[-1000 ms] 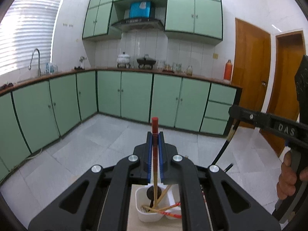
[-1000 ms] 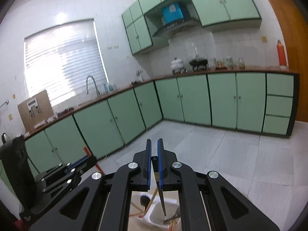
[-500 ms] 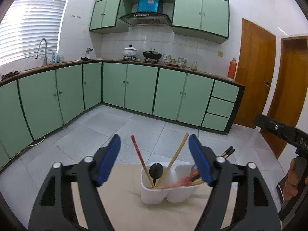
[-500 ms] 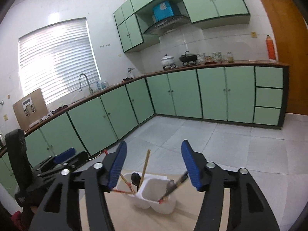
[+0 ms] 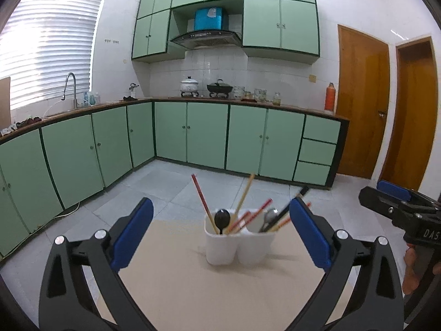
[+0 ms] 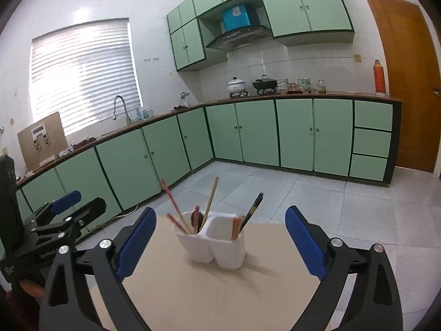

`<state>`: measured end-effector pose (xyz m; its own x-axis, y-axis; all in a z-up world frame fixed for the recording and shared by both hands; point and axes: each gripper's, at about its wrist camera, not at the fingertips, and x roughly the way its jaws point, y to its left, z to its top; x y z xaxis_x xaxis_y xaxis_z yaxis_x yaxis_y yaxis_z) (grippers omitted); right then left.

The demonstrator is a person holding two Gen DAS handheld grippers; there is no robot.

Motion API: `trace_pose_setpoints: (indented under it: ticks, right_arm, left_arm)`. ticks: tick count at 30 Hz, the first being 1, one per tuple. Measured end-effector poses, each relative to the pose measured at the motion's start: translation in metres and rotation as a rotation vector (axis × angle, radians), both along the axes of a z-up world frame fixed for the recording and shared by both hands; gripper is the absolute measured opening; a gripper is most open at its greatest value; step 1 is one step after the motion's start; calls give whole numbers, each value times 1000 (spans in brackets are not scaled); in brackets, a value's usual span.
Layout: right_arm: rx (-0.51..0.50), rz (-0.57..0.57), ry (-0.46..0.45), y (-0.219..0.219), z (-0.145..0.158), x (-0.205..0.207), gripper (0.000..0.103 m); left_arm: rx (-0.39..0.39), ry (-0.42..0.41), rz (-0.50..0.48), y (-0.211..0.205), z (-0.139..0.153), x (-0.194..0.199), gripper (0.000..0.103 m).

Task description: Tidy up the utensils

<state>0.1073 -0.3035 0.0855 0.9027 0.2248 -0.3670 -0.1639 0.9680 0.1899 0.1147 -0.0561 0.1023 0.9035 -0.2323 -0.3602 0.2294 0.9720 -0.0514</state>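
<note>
A white two-compartment utensil holder [image 5: 239,245] [image 6: 213,242] stands on a beige table top [image 5: 220,289]. Its compartments hold red chopsticks [image 5: 200,197], a wooden chopstick [image 5: 245,193], a black spoon [image 5: 222,218], a metal spoon [image 5: 269,215] and dark chopsticks [image 6: 252,212]. My left gripper [image 5: 220,231] is open and empty, back from the holder. My right gripper [image 6: 220,237] is open and empty too, also back from the holder. The right gripper shows at the right edge of the left wrist view [image 5: 399,209]; the left gripper shows at the left edge of the right wrist view [image 6: 63,215].
The beige table [image 6: 220,281] ends just behind the holder, with grey tiled floor [image 6: 317,190] beyond. Green kitchen cabinets [image 5: 206,135] run along the far walls, and wooden doors [image 5: 361,104] stand at the right.
Both grippers were shut on chopsticks above the holder one second ago. They opened, left the chopsticks in the holder, and have drawn back from it.
</note>
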Motion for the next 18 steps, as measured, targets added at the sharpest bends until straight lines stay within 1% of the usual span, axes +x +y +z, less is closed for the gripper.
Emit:
trace_pose_setpoints:
  ticks: [6, 14, 18]
  right_arm:
    - [5, 5, 22, 5, -7, -18, 95]
    - [1, 19, 69, 10, -24, -33, 95]
    - [-30, 12, 64, 13, -26, -41, 95]
  left_arm:
    - [-15, 15, -5, 4, -5, -21, 96]
    - [-15, 67, -10, 8, -24, -35, 96]
    - [-3, 67, -5, 9, -28, -42, 96]
